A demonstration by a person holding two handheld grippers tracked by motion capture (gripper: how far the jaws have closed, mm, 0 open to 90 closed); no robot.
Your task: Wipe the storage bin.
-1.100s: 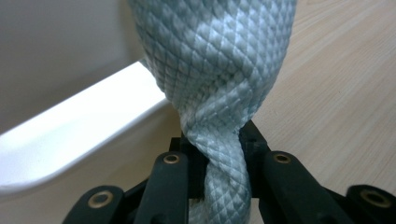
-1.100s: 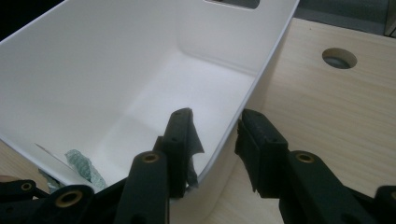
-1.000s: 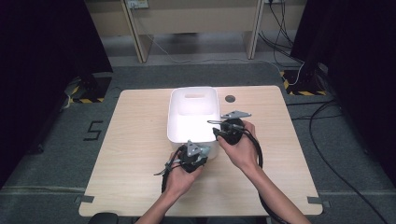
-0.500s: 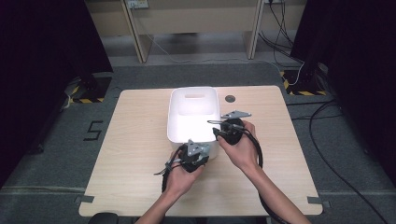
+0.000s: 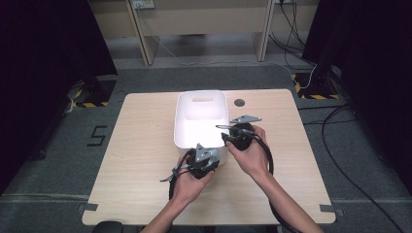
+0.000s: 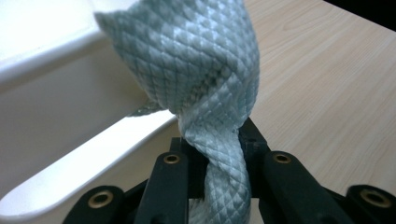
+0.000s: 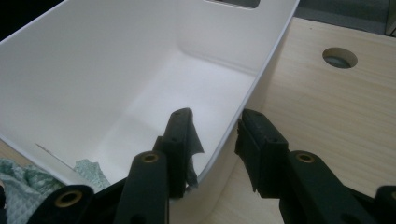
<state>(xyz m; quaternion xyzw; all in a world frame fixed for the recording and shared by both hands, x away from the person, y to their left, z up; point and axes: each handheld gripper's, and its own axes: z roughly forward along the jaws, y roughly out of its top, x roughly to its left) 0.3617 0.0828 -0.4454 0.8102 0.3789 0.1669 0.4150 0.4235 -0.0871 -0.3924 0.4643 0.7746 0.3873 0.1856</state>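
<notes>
Your white bin (image 5: 201,124) sits in the middle of the wooden table (image 5: 141,160), its long side running away from you, and there is wide bare tabletop to its left and right and a narrower strip between its near end and your edge of the table. A round cable hole (image 5: 239,102) lies just beyond the bin's far right corner, well apart from both tools. Your left gripper (image 6: 212,154) is at the bin's near end, just outside the near wall; its jaws are clamped tight on a twisted pale green cloth (image 6: 196,70) with a diamond weave, which rises from the jaws and leans against the bin's rim. From the right gripper view, a bit of the same cloth (image 7: 88,170) shows inside the near corner of the bin and more of it outside that wall. Your right gripper (image 7: 215,135) straddles the bin's right wall near its near end, one jaw inside and one outside; the jaws stand fairly wide, and you cannot tell from the pictures whether the pads actually press on the wall. In the high view your left hand (image 5: 187,182) comes in palm-up under its tool, and your right hand (image 5: 252,155) wraps its tool from the right, forearm angled in from the bottom right. How much cloth hangs inside the bin is hidden by the glare on its white floor.
</notes>
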